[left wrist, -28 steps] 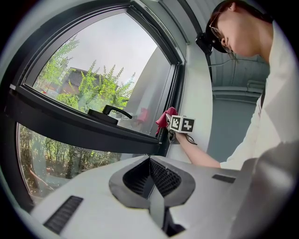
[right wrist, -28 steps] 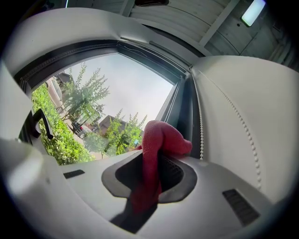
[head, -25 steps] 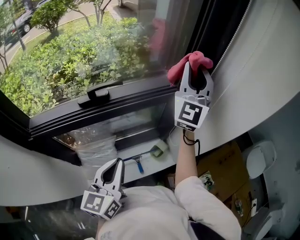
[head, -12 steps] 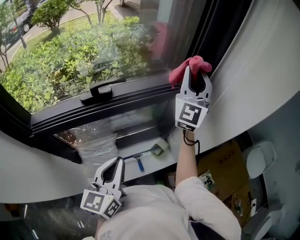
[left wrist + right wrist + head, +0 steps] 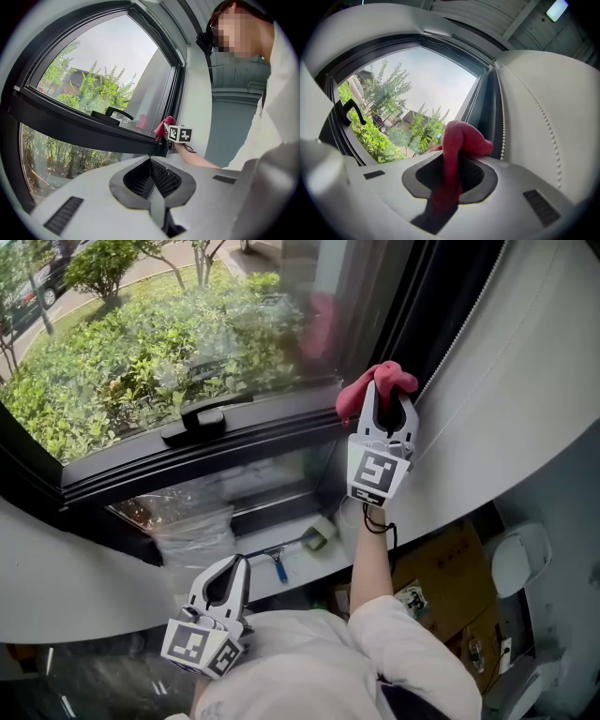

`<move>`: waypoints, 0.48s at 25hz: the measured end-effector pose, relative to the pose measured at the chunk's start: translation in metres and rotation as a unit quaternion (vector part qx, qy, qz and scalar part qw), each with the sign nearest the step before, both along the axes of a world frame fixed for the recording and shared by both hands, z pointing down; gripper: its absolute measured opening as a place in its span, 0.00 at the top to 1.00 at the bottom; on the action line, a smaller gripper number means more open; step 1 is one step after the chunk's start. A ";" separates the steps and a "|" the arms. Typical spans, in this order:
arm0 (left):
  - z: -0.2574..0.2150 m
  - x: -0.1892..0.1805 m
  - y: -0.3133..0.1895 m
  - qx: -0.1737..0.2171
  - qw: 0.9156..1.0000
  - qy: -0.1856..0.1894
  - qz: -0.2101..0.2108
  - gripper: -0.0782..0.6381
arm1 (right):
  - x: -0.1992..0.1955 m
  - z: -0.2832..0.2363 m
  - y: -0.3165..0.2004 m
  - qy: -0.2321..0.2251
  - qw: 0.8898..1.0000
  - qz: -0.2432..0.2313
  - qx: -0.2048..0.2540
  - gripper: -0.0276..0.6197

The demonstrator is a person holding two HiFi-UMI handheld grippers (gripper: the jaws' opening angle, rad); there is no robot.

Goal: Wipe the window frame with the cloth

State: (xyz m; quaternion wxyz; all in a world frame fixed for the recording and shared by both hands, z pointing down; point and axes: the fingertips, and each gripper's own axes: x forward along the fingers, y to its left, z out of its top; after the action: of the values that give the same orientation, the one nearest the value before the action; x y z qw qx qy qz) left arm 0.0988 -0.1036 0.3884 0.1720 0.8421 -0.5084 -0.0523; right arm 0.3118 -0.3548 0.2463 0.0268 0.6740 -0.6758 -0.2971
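Cloth [image 5: 368, 382] right of window handle [image 5: 195, 421]

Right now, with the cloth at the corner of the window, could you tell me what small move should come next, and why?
Probably slide the right gripper left along the window frame, toward the handle: it holds the cloth at the frame's right-hand corner, and the whole bar stretches left from there.

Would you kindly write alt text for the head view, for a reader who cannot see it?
The right tongs hold a red cloth at the right end of the dark window frame. The left tongs sit shut and empty lower down, by the person's white shirt.
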 end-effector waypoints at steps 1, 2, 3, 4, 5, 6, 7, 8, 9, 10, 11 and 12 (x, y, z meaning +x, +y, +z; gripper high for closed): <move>0.000 0.000 0.000 0.000 1.000 0.000 0.000 0.88 | 0.000 0.002 0.000 0.001 1.000 0.001 -0.001 0.83; 0.001 0.000 0.000 0.000 1.000 -0.001 0.000 0.88 | 0.000 0.004 0.000 0.002 1.000 0.001 -0.003 0.83; 0.001 -0.001 0.000 0.000 1.000 -0.001 0.000 0.88 | -0.001 0.006 0.000 0.003 1.000 0.002 -0.005 0.83; 0.001 -0.001 0.001 0.000 1.000 -0.001 -0.001 0.88 | -0.001 0.008 0.000 0.004 1.000 0.002 -0.007 0.83; 0.001 -0.001 0.001 -0.001 1.000 0.000 -0.002 0.88 | -0.001 0.010 0.000 0.004 1.000 0.002 -0.009 0.83; 0.001 -0.001 0.000 -0.001 1.000 0.000 -0.002 0.88 | -0.001 0.012 0.000 0.005 1.000 0.002 -0.010 0.83; 0.001 -0.001 0.000 -0.001 1.000 0.000 -0.003 0.88 | -0.001 0.013 -0.001 0.005 1.000 0.003 -0.011 0.83; 0.001 -0.001 0.000 -0.001 1.000 -0.001 -0.002 0.88 | -0.001 0.015 -0.001 0.005 1.000 0.003 -0.012 0.83; 0.001 0.000 0.000 -0.001 1.000 -0.001 -0.002 0.88 | -0.001 0.016 -0.001 0.005 1.000 0.003 -0.012 0.83; 0.000 0.000 0.000 0.000 1.000 -0.001 -0.002 0.88 | -0.001 0.018 -0.001 0.006 1.000 0.003 -0.013 0.83; 0.000 0.000 0.000 0.000 1.000 -0.002 -0.002 0.88 | -0.001 0.020 -0.001 0.006 1.000 0.003 -0.014 0.83; 0.001 0.001 -0.001 0.001 1.000 -0.002 -0.002 0.88 | -0.001 0.021 -0.001 0.006 1.000 0.002 -0.015 0.83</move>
State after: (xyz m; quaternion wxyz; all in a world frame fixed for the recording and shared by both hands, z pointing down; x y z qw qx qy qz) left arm 0.0994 -0.1041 0.3890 0.1702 0.8413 -0.5105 -0.0512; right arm 0.3109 -0.3557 0.2677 0.0413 0.6733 -0.6784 -0.2911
